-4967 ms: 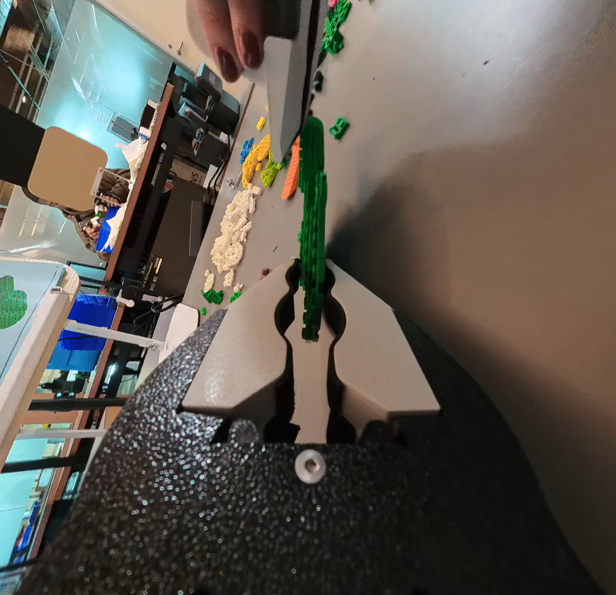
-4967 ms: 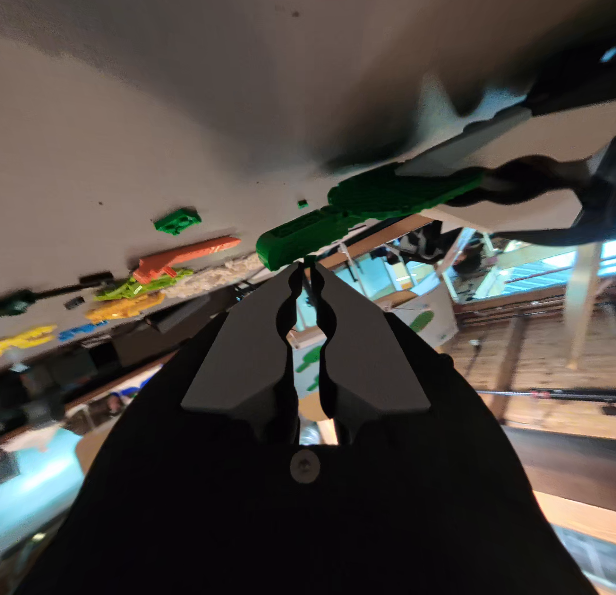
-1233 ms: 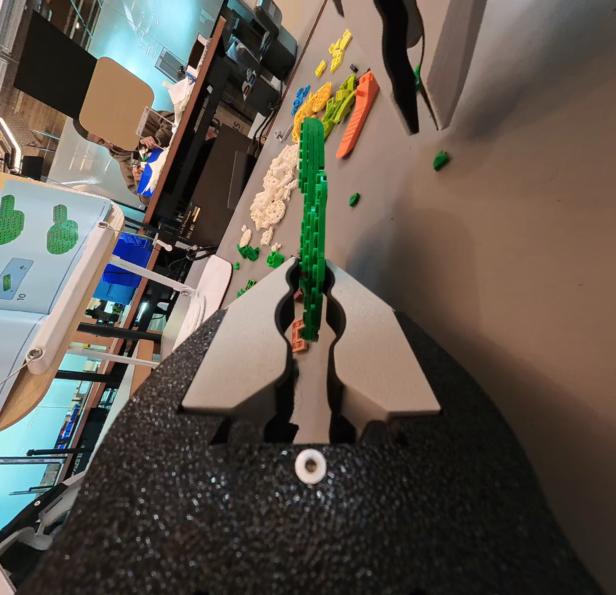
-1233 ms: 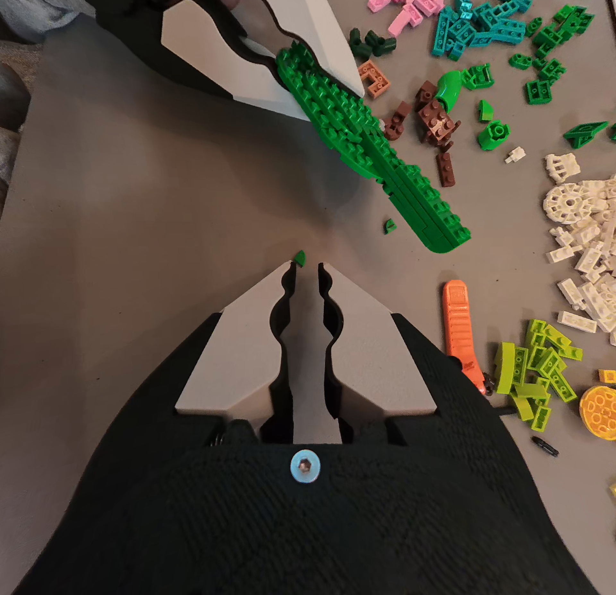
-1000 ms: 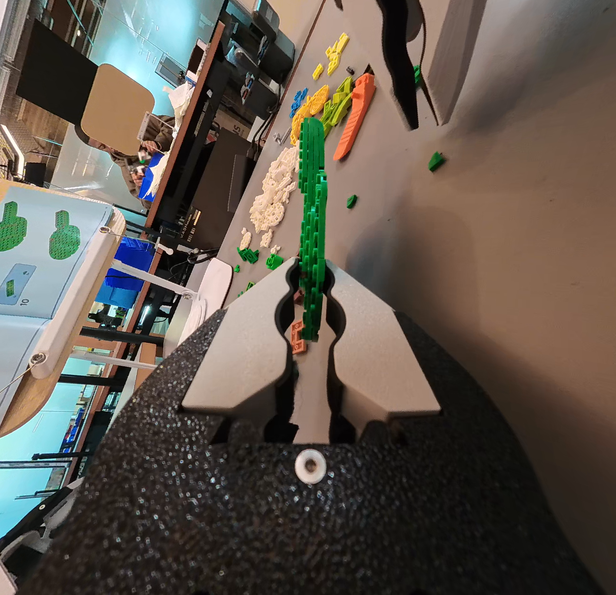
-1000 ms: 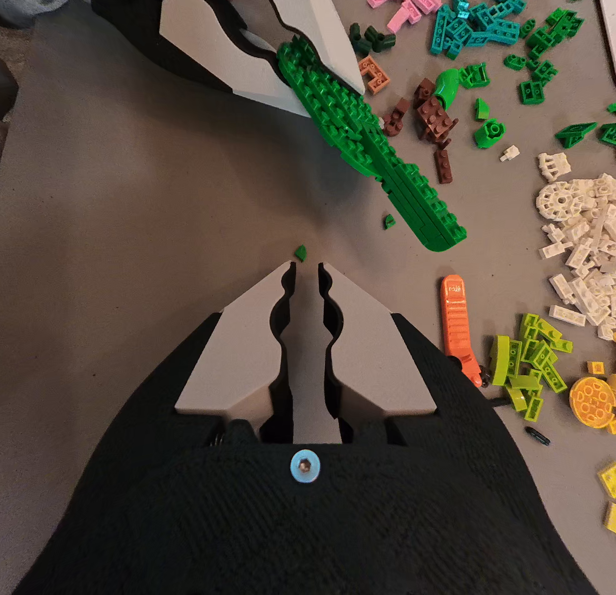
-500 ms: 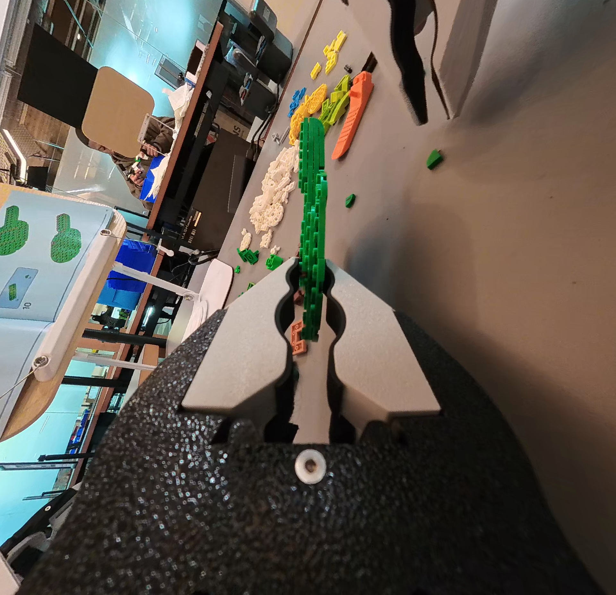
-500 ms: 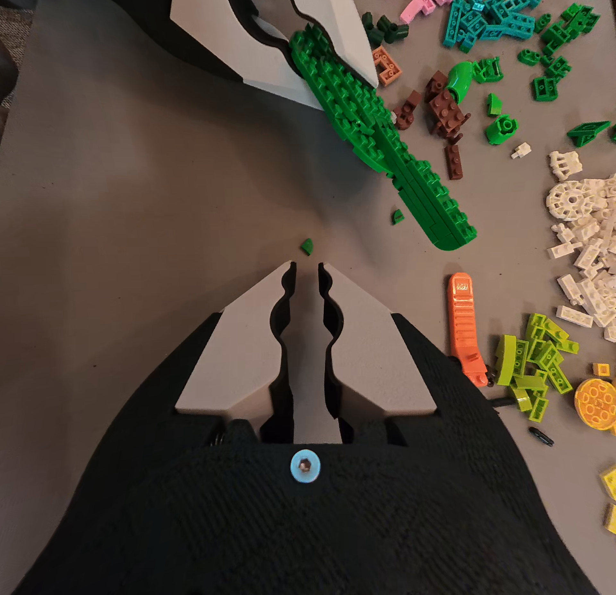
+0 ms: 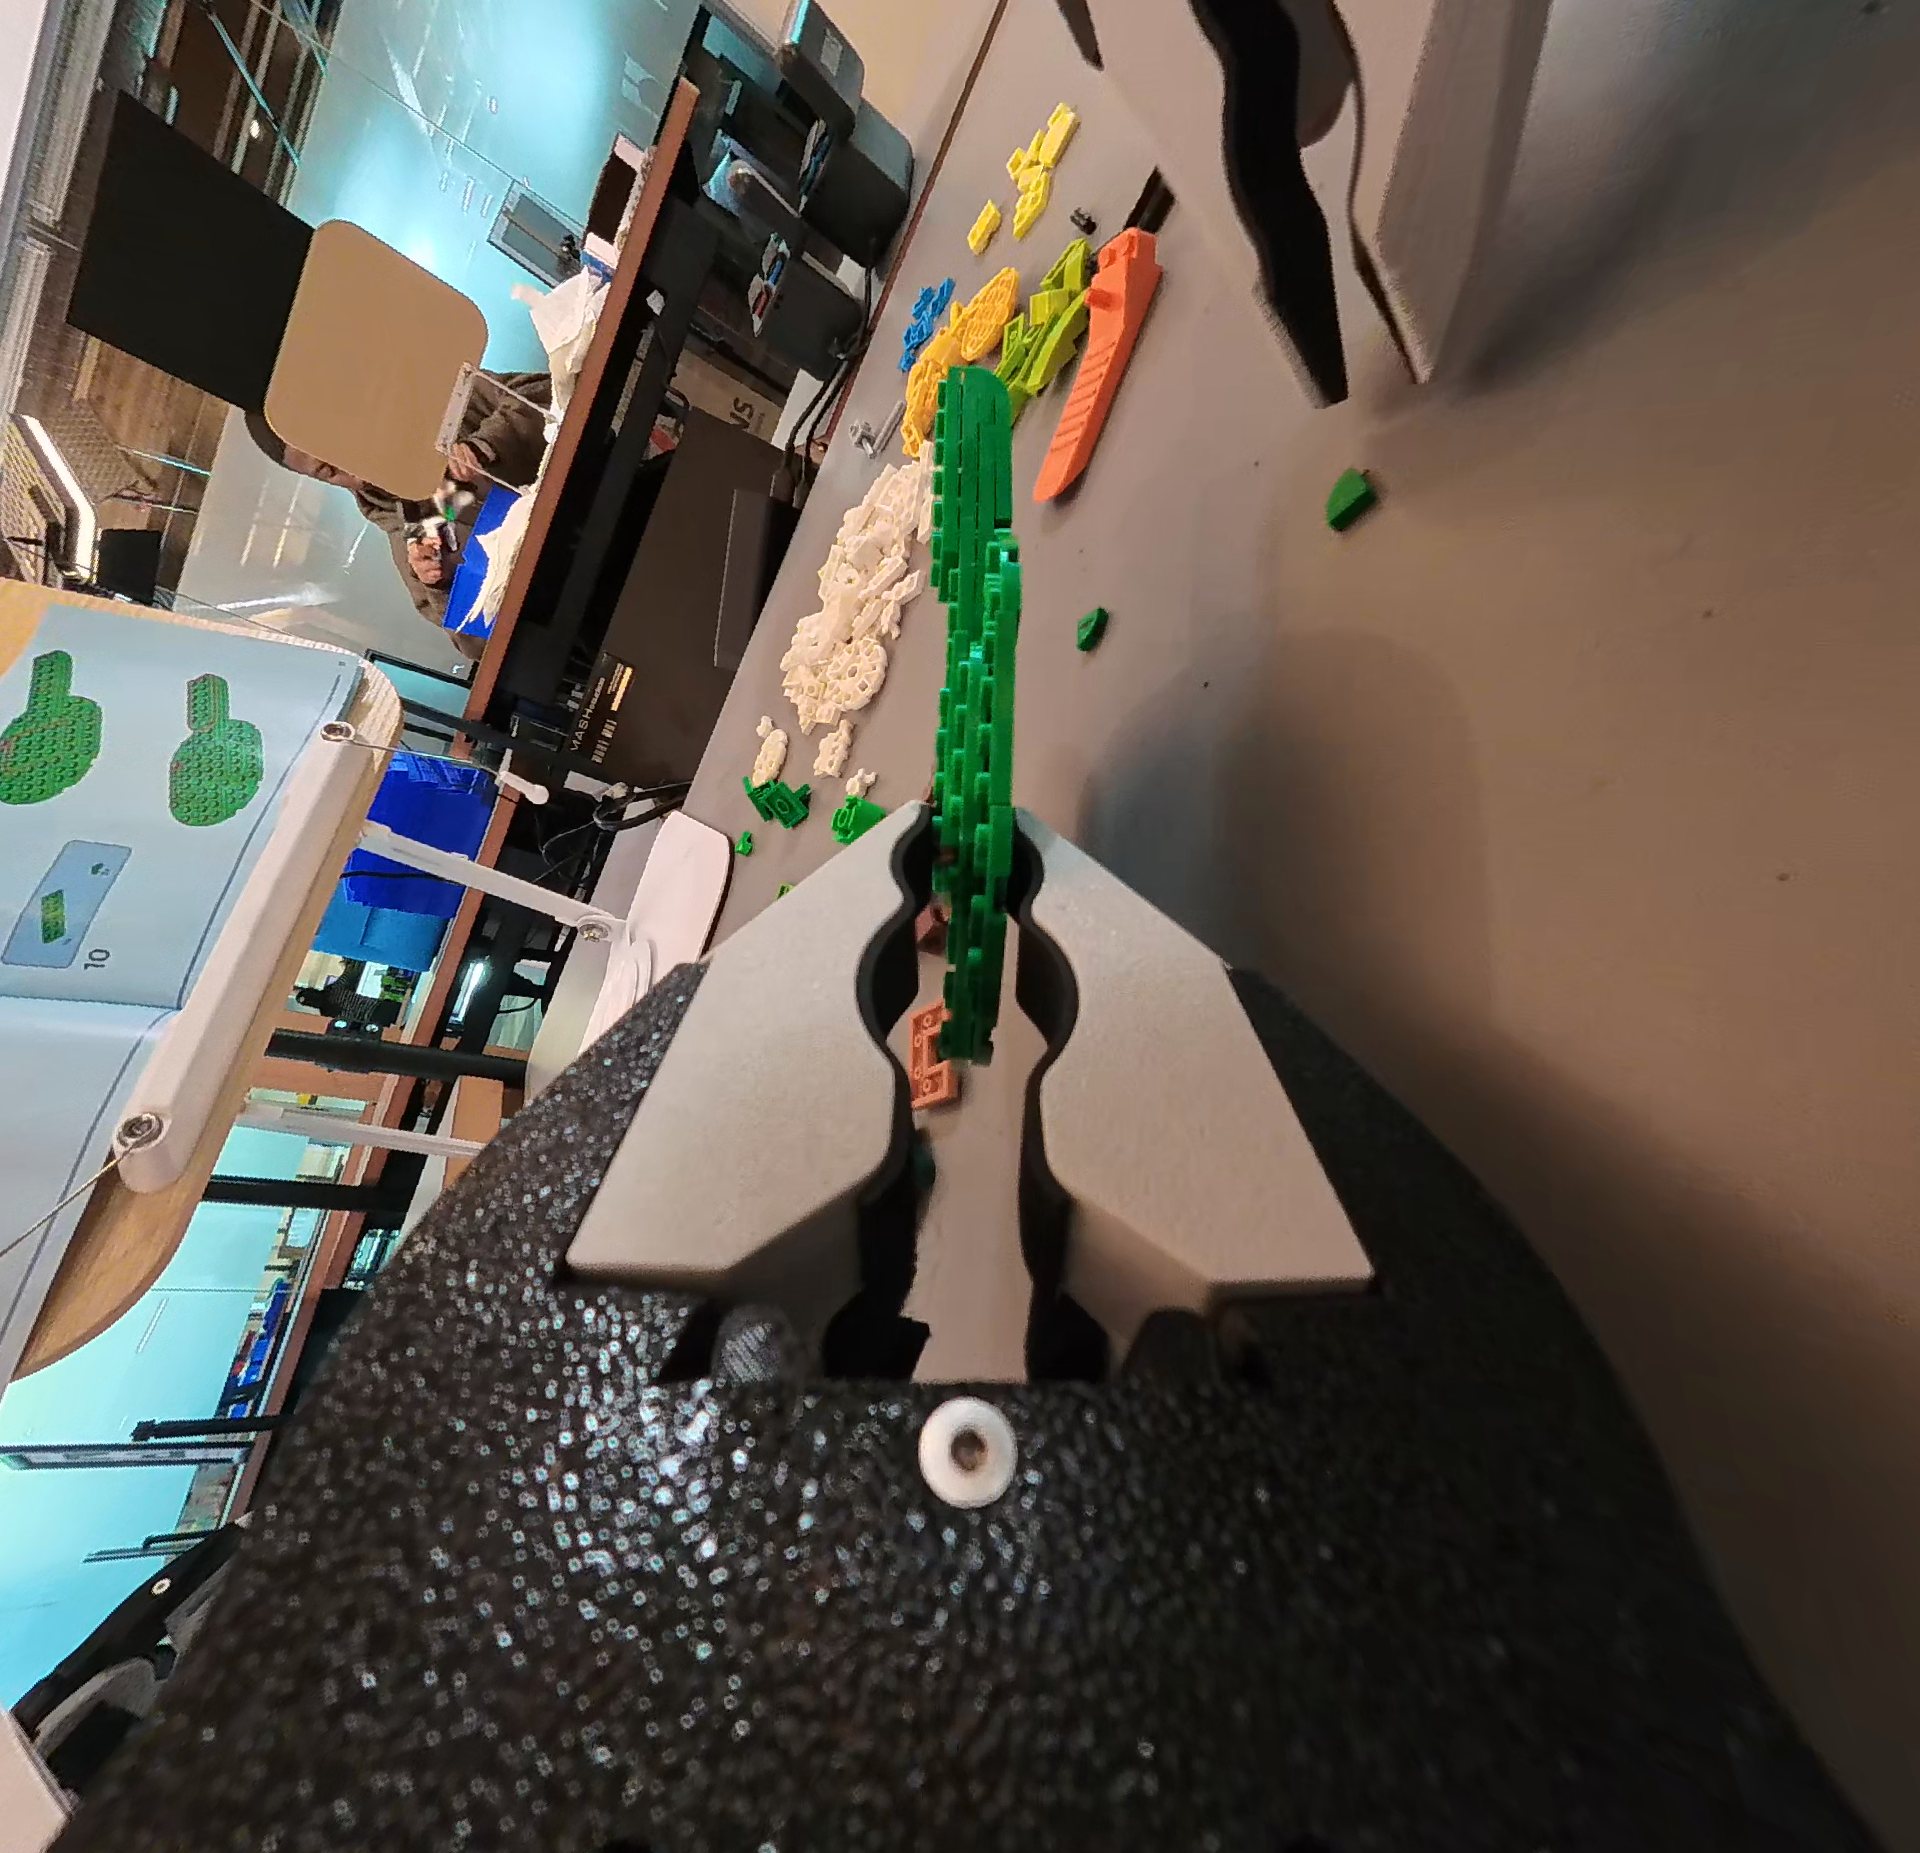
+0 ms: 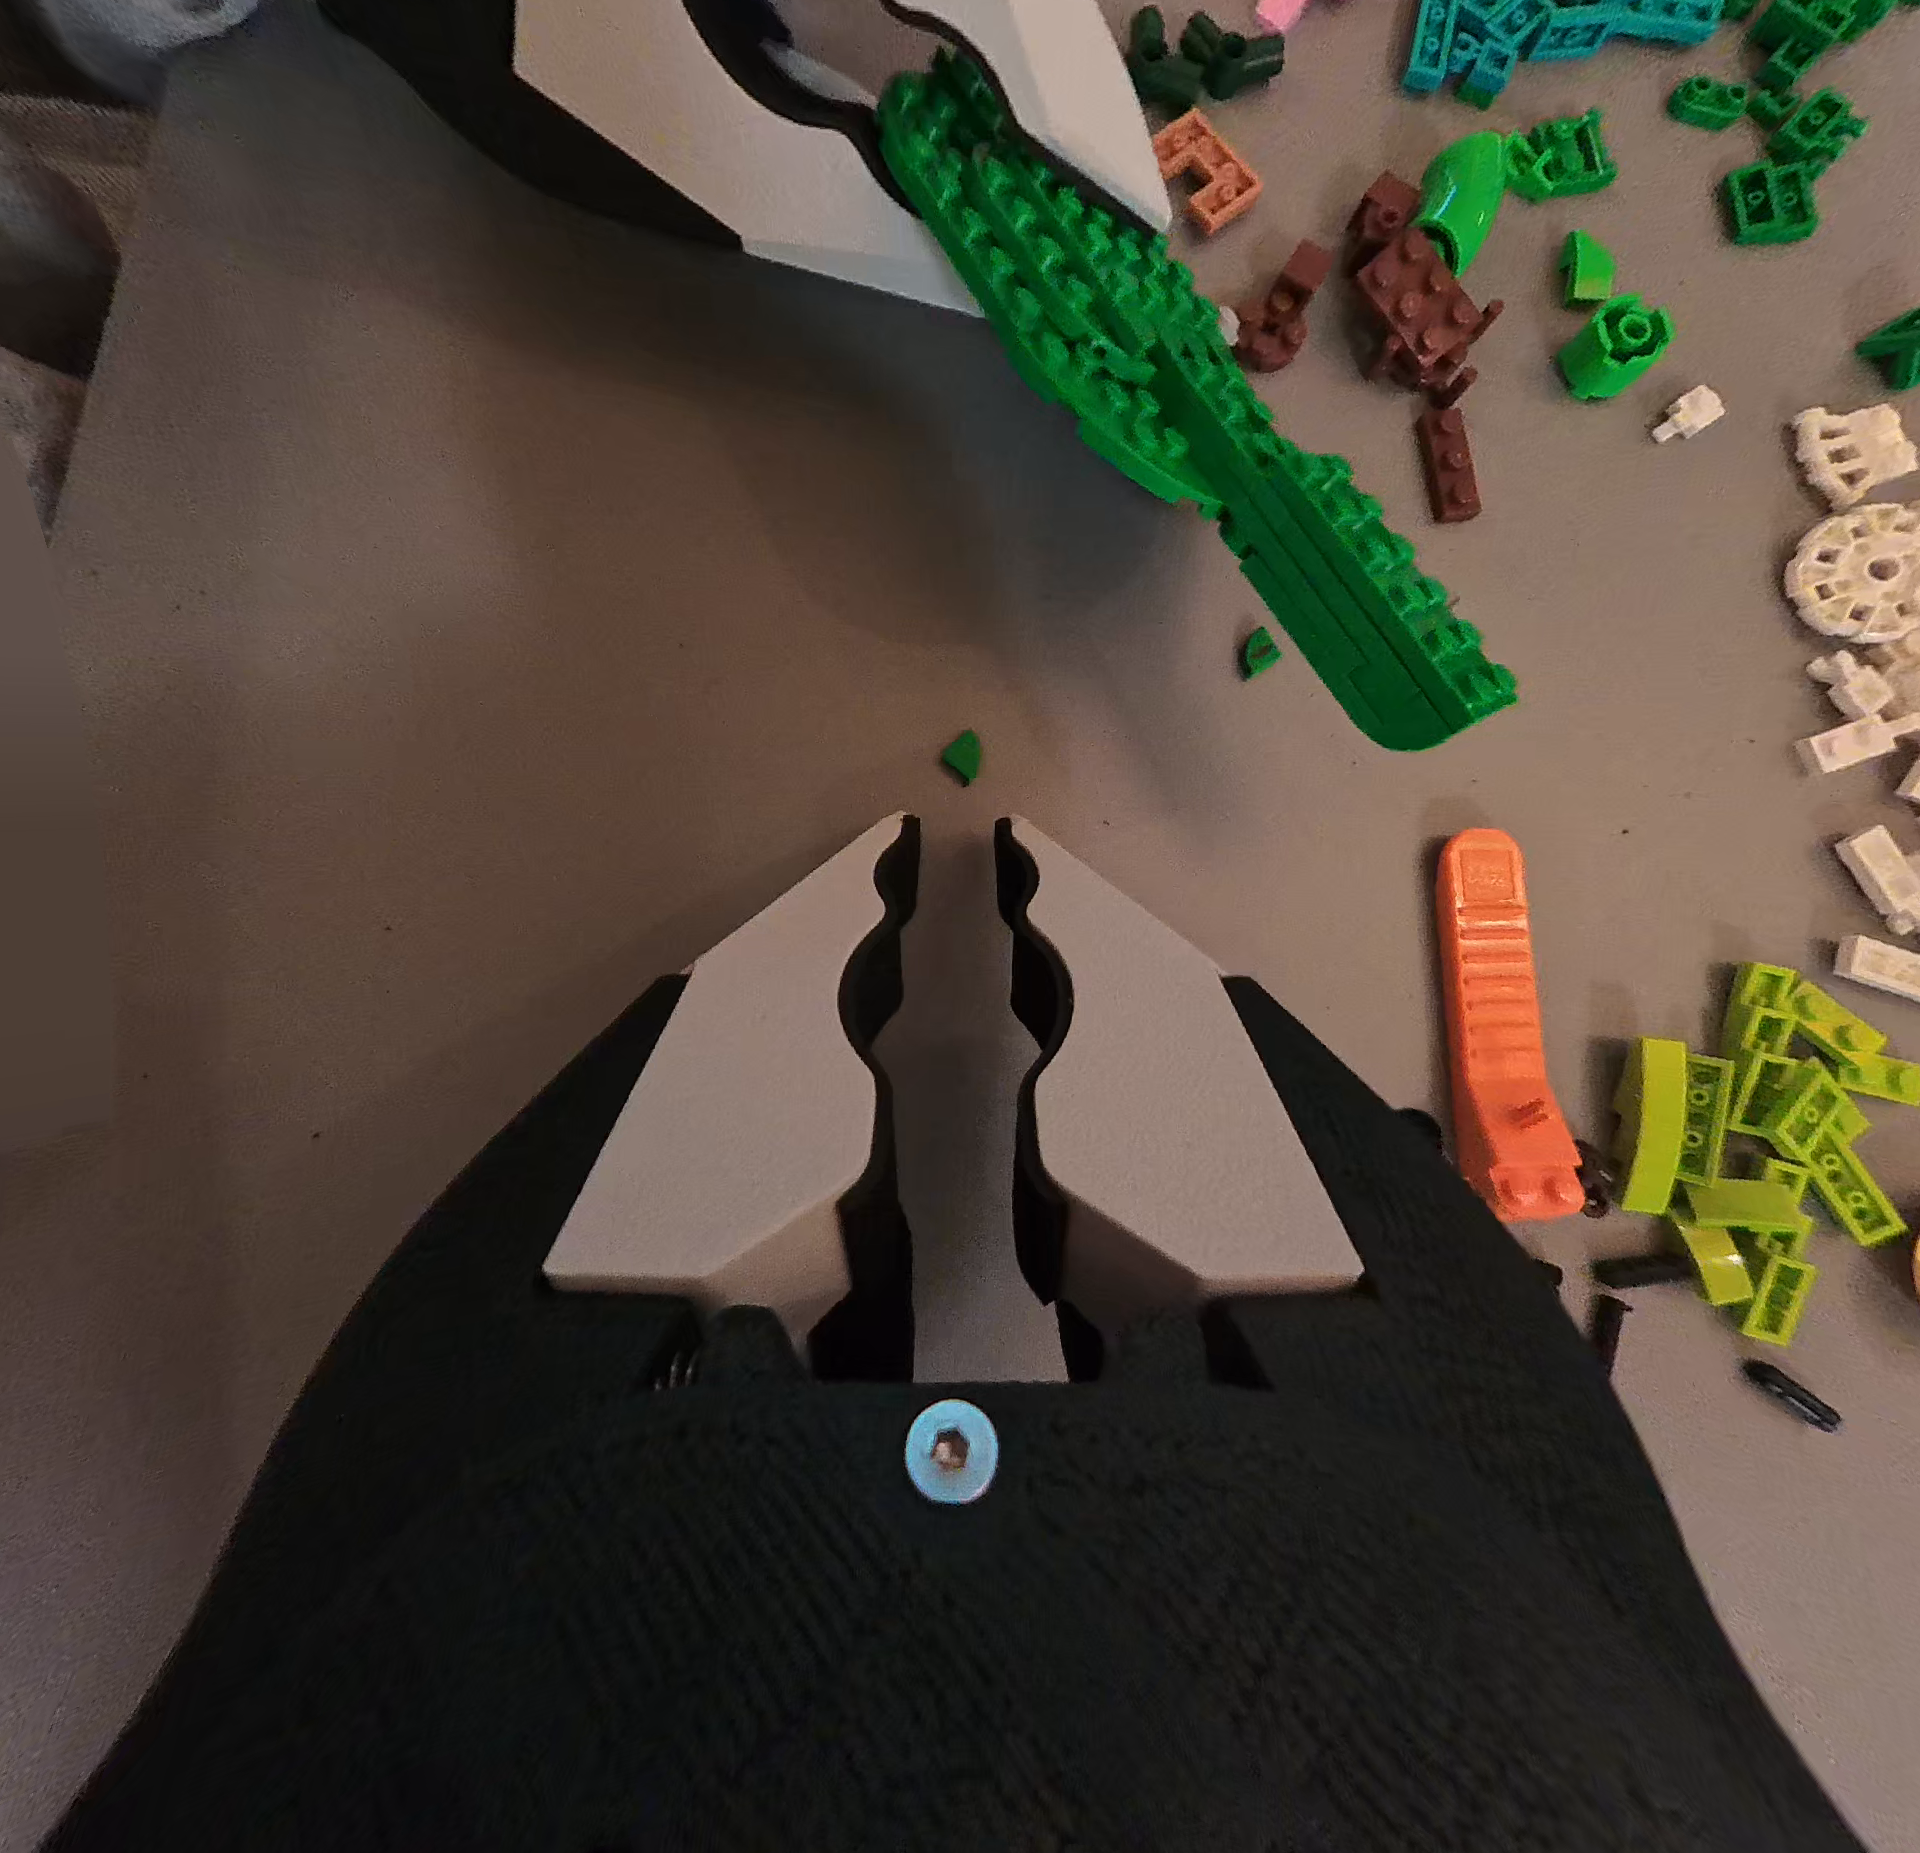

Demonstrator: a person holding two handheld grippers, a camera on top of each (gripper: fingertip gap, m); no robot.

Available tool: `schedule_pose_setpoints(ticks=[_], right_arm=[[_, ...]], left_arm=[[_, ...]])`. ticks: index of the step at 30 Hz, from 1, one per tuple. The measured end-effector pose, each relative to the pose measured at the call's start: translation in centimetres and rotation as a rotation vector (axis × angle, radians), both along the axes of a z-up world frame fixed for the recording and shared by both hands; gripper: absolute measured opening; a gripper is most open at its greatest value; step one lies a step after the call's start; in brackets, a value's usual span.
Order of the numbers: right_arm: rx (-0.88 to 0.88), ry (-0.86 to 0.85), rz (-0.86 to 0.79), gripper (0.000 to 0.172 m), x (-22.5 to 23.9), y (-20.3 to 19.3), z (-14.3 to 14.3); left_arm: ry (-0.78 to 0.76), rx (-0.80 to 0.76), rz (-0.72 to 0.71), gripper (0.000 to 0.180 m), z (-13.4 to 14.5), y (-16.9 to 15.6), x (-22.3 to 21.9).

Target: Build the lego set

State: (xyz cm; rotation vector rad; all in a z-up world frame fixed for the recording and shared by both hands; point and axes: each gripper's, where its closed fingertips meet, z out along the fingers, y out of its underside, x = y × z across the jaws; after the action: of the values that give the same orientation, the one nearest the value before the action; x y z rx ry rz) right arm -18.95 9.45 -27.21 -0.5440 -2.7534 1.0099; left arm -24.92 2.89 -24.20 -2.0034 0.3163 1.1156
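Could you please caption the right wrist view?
Open right gripper above tiny green piece; left gripper clamps long green brick plate.

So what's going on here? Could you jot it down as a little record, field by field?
Surface: grey table
Left hand-held gripper: clamped on a long green brick build, held above the table
Right hand-held gripper: slightly open, holding nothing
Nearest to right hand-held gripper: small green piece on the table just ahead of its tips
Also nearby: orange brick separator, lime bricks, white pieces, brown bricks
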Motion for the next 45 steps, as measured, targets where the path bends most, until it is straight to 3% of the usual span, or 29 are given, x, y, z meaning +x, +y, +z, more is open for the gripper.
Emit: schedule_pose_setpoints(ticks=[10, 21, 25, 45], right_arm=[[0.004, -0.004, -0.01, 0.012, -0.6, -0.3, -0.2], [0.051, -0.108, -0.149, 0.012, -0.5, -1.2, -0.5], [0.071, -0.07, -0.19, 0.011, -0.8, -1.3, -0.6], [0.112, -0.001, -0.101, 0.009, -1.2, -0.9, -0.5]], left_arm=[[0.005, -0.006, -0.007, 0.009, 0.0, 0.1, 0.1], [0.029, -0.021, -0.013, 0.009, 0.0, 0.2, 0.2], [0.028, -0.021, -0.016, 0.009, 0.0, 0.3, 0.2], [0.033, -0.034, -0.038, 0.009, -0.2, 0.5, 0.5]])
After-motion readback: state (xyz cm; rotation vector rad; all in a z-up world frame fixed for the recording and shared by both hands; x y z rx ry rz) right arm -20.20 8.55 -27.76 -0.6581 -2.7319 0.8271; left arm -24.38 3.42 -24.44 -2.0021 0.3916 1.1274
